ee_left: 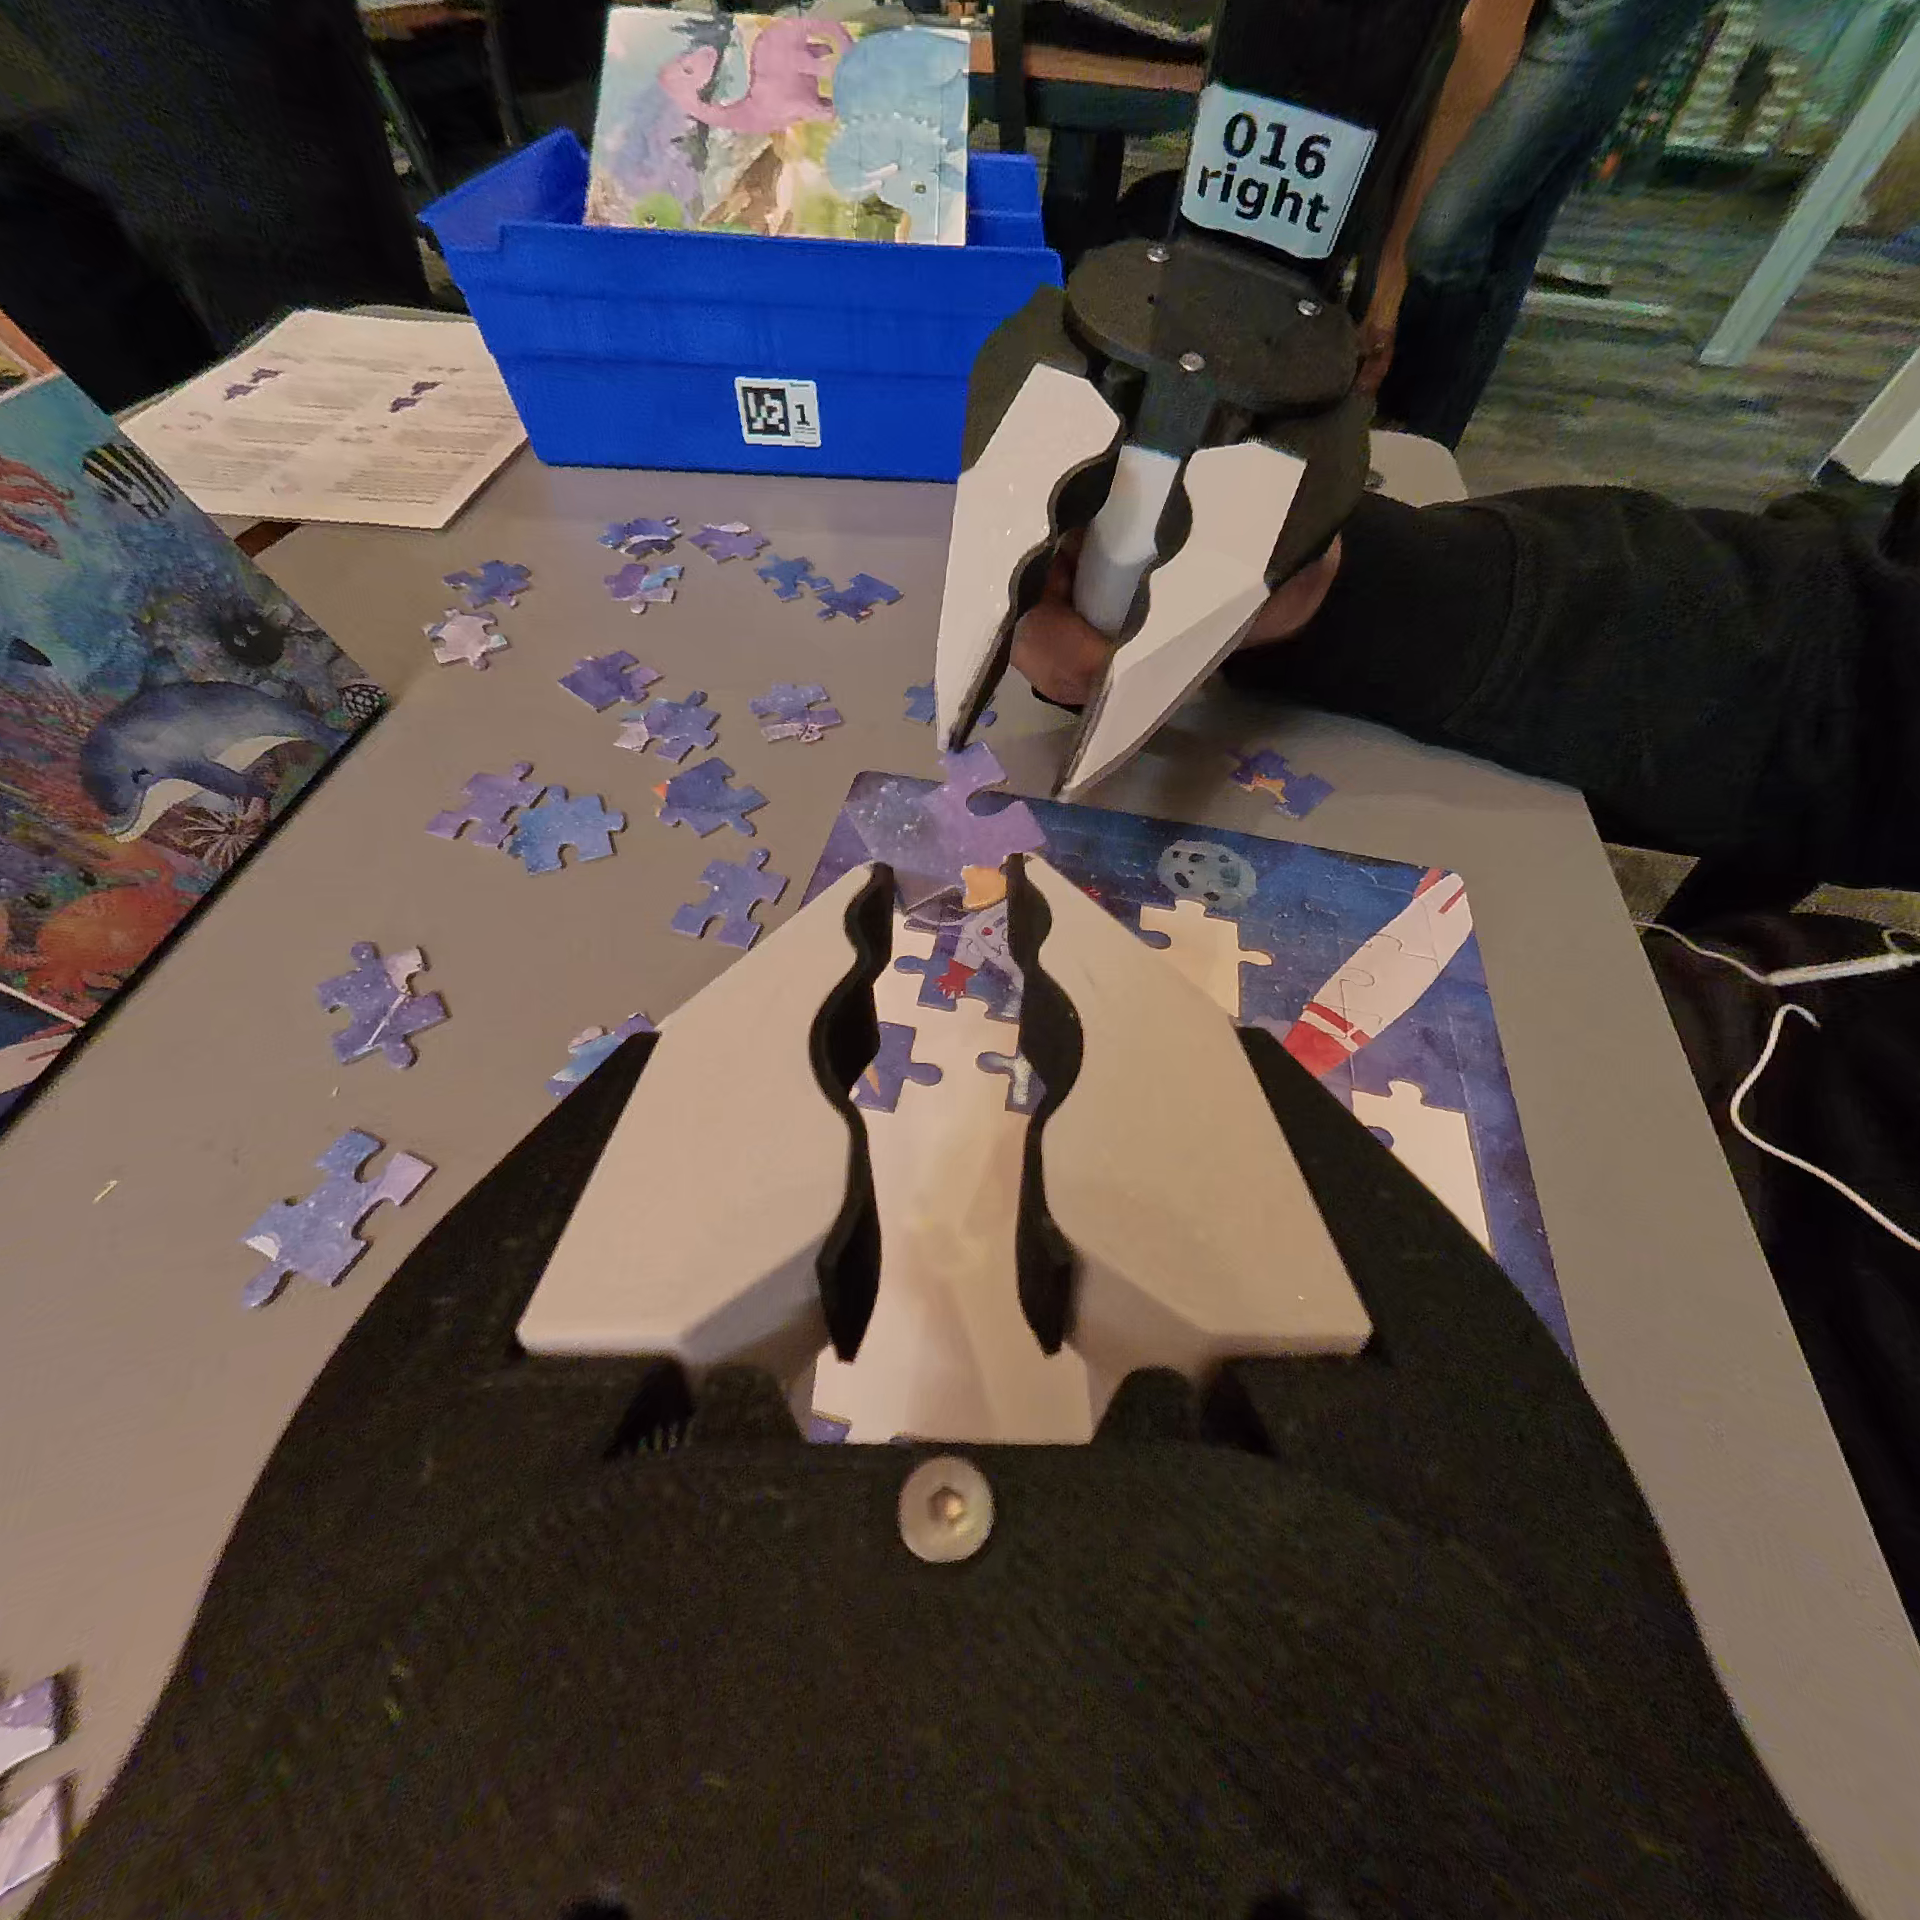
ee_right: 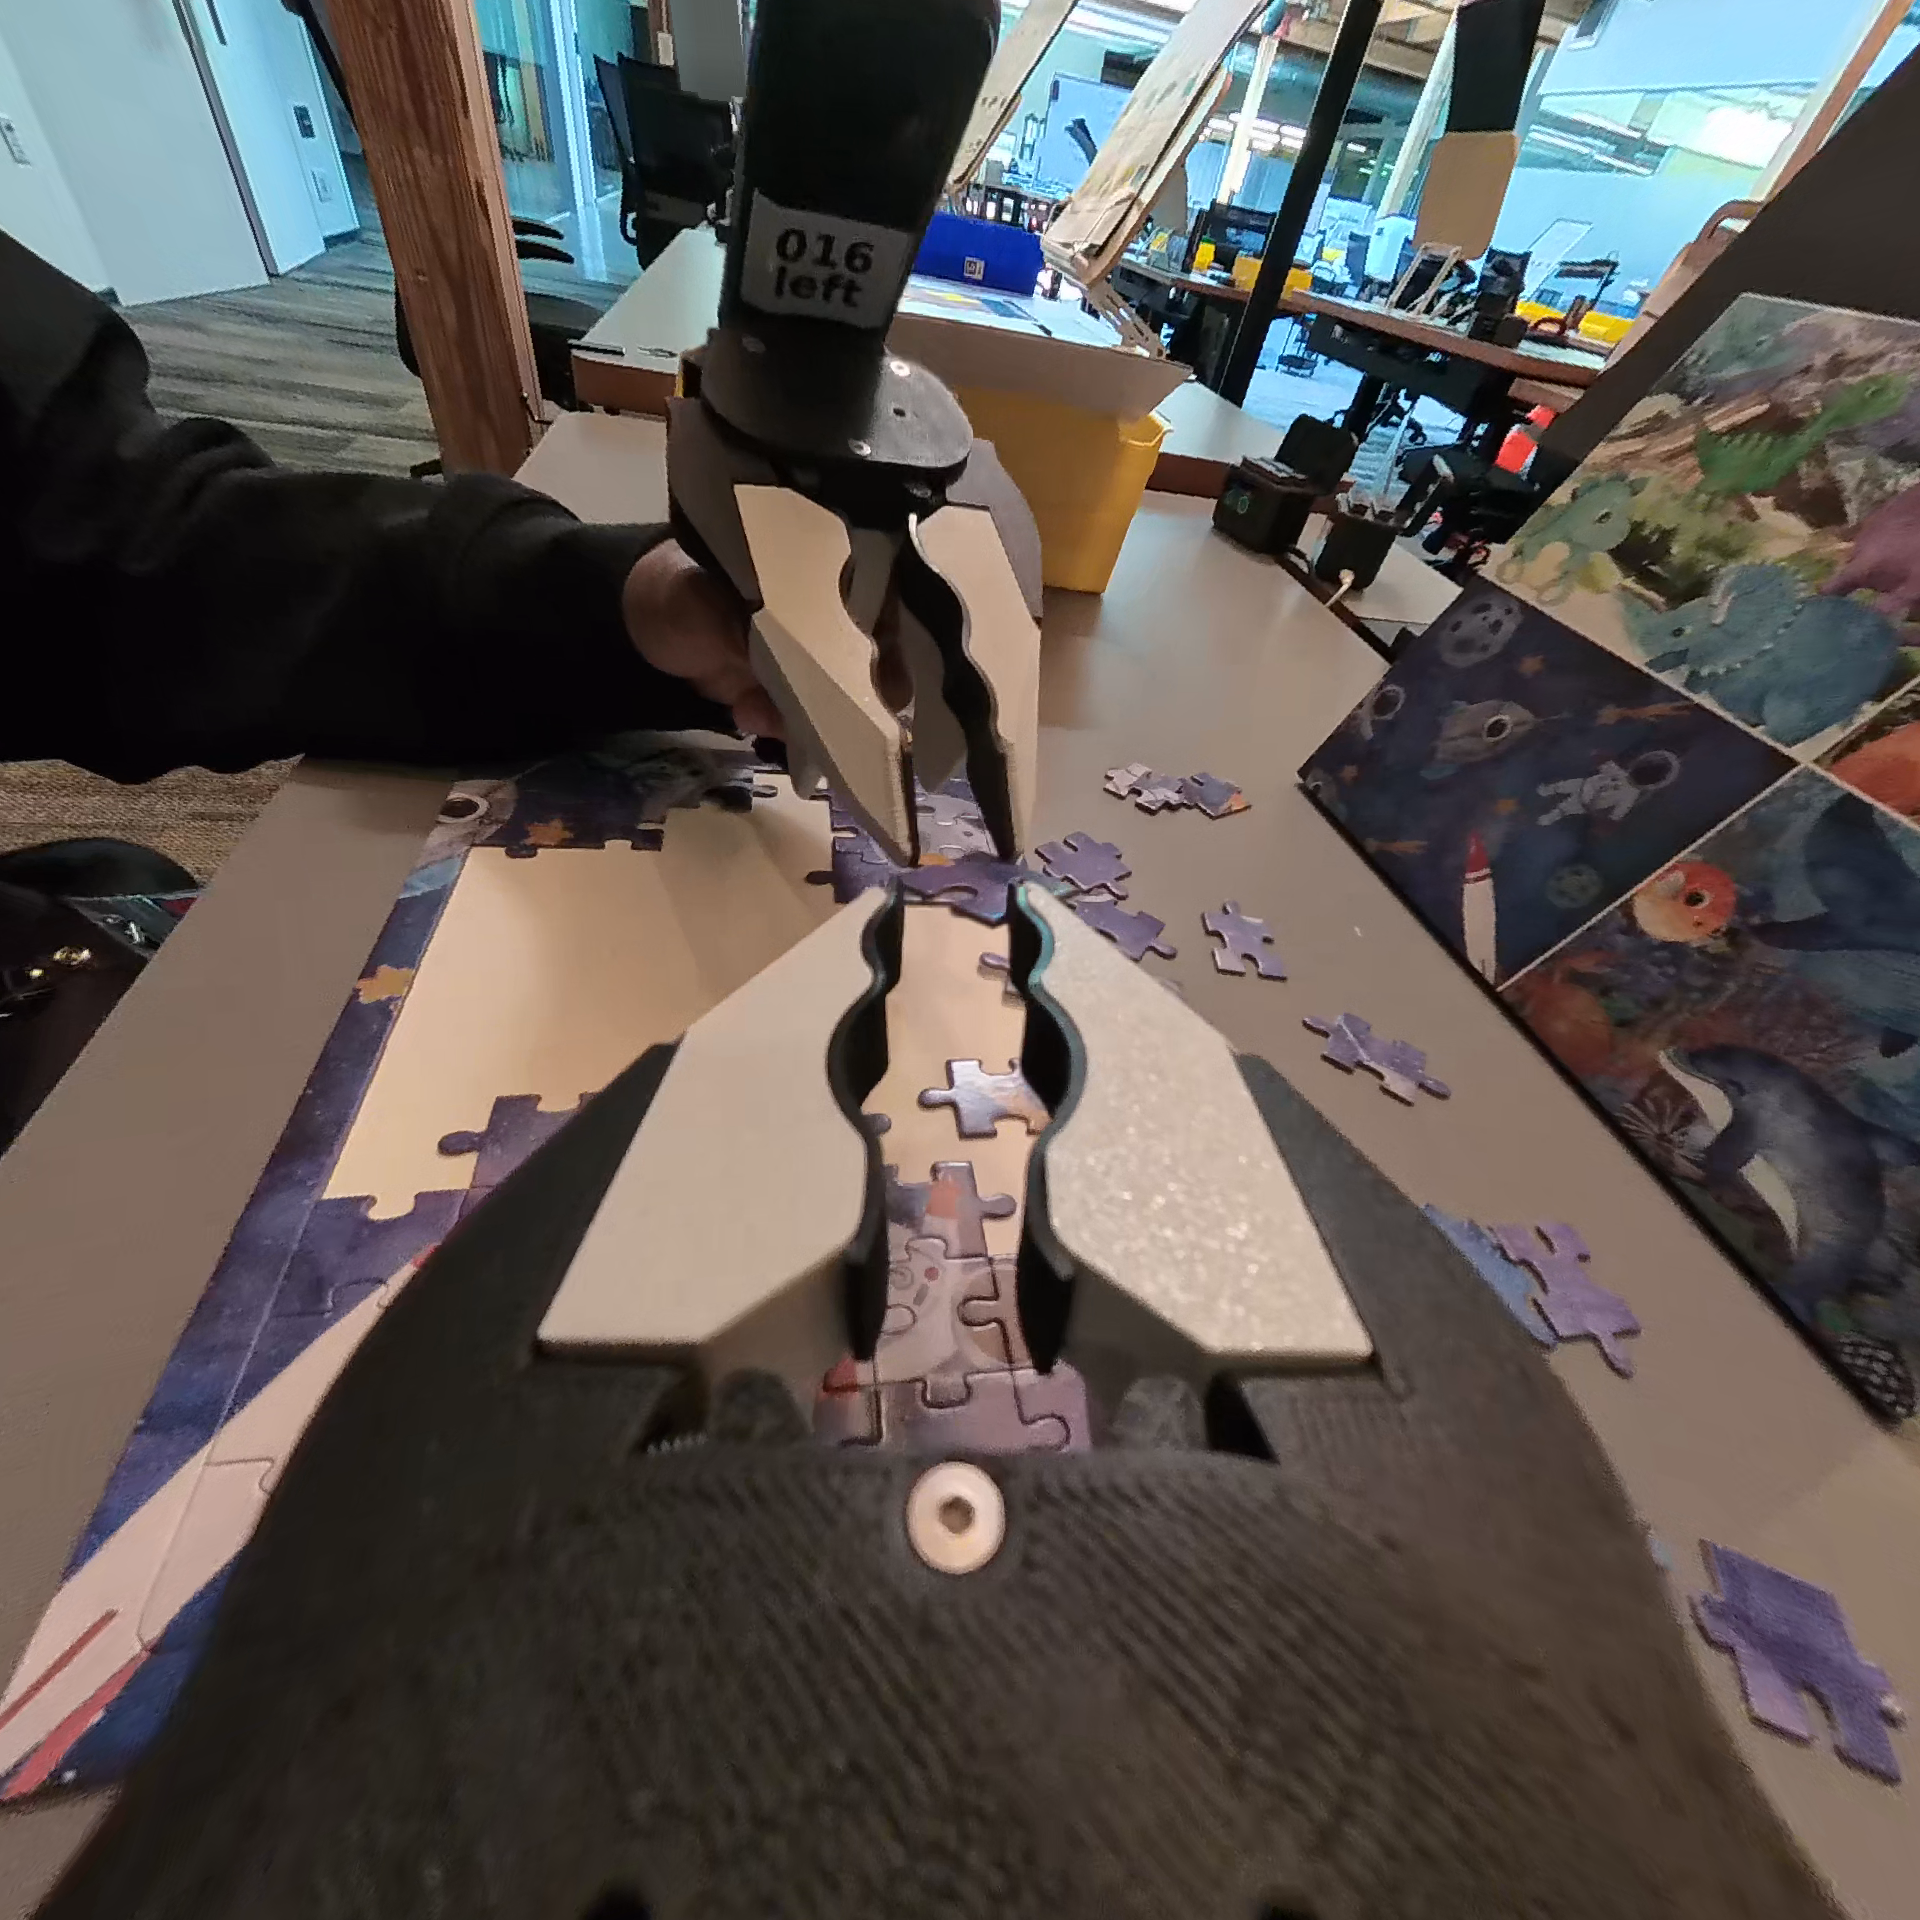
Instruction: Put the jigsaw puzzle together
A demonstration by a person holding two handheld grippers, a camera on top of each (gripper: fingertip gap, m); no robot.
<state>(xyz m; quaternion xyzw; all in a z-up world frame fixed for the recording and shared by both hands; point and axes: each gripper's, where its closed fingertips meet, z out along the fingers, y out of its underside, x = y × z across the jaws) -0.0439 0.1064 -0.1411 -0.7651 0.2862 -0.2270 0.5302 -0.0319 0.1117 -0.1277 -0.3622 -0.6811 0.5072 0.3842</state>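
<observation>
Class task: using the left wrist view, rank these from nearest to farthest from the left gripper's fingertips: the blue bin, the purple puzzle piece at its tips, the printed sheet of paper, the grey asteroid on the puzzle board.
1. Purple puzzle piece, right at the left gripper tips.
2. Grey asteroid, just to the right on the board.
3. Printed sheet, far left.
4. Blue bin, at the table's far edge.
The last two are nearly too close to call.

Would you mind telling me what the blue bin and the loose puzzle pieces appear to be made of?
The blue bin looks like moulded plastic: uniform colour, stepped ribbed walls, slight sheen. The loose puzzle pieces look like printed cardboard: thin, flat, die-cut tabs, a matte purple print, and pale edges where the print ends.
</observation>
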